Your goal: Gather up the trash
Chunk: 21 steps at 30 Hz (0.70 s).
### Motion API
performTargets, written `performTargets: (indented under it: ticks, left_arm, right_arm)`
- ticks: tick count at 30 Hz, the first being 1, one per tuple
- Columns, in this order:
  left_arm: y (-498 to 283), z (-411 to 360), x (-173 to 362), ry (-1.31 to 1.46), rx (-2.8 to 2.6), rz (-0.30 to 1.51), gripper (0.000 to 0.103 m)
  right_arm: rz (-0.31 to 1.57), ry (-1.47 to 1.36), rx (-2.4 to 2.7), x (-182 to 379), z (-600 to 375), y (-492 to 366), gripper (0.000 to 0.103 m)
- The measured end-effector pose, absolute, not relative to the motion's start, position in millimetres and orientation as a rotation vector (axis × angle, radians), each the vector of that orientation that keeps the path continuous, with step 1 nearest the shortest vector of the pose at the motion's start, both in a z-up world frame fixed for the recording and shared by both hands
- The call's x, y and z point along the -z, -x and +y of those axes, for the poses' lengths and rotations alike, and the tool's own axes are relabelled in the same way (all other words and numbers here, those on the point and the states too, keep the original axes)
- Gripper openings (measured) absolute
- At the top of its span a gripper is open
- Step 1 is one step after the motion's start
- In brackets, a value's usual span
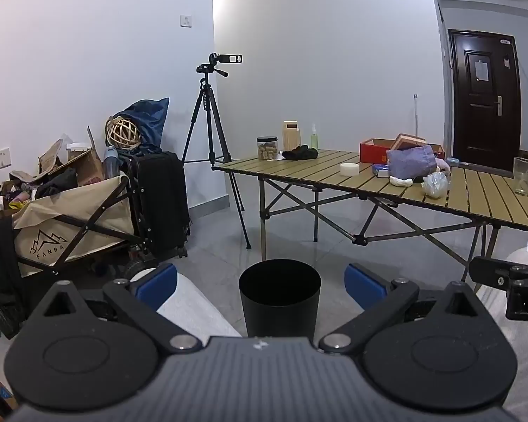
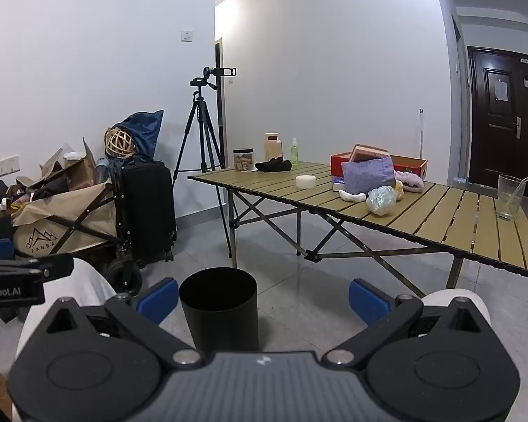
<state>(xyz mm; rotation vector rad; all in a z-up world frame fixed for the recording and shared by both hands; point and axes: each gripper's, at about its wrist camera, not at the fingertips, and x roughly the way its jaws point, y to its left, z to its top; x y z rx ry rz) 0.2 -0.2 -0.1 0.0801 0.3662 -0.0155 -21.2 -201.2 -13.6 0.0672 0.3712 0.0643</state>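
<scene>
**A:** Trash bin (image 1: pixel 280 297), black and round, stands on the grey tiled floor just ahead of both grippers, its mouth open upward. Its inside is too dark to tell what it holds.

**B:** And the grippers?

**A:** The left gripper (image 1: pixel 260 285) has its blue-padded jaws spread wide apart, holding nothing, with the bin seen between them. The right gripper (image 2: pixel 263 299) is likewise spread wide and holds nothing; the bin sits toward its left finger.

**B:** Where is the trash?

**A:** On the folding slatted table (image 2: pixel 440 207) beyond the bin. A crumpled clear plastic wad (image 2: pixel 381 199) lies near the front edge, with a crumpled white scrap (image 2: pixel 352 196) just beside it.

**B:** Other containers there?

**A:** A clear jar (image 1: pixel 267 147) with a black lid, holding brownish chunks, at the far end. A red open box (image 1: pixel 375 150) with a smaller box resting in it. A purple fabric pouch (image 2: pixel 368 174) in front of the red box. A clear drinking glass (image 2: pixel 510 197) with a straw standing in it, apart to the right.

**B:** Off the table?

**A:** At left, a beige folding wagon (image 1: pixel 45 225) heaped with cardboard and clutter, a black suitcase (image 1: pixel 160 204) touching it.
</scene>
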Motion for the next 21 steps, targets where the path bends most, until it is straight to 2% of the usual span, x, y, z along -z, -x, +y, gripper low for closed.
performTargets:
  ticks: [21]
  left_arm:
    - [11.5, -3.9, -1.3, -0.079, -0.001, 0.304, 0.103]
  right_arm:
    - [0.351, -0.055, -0.078, 8.8, -197.8, 32.4, 0.103]
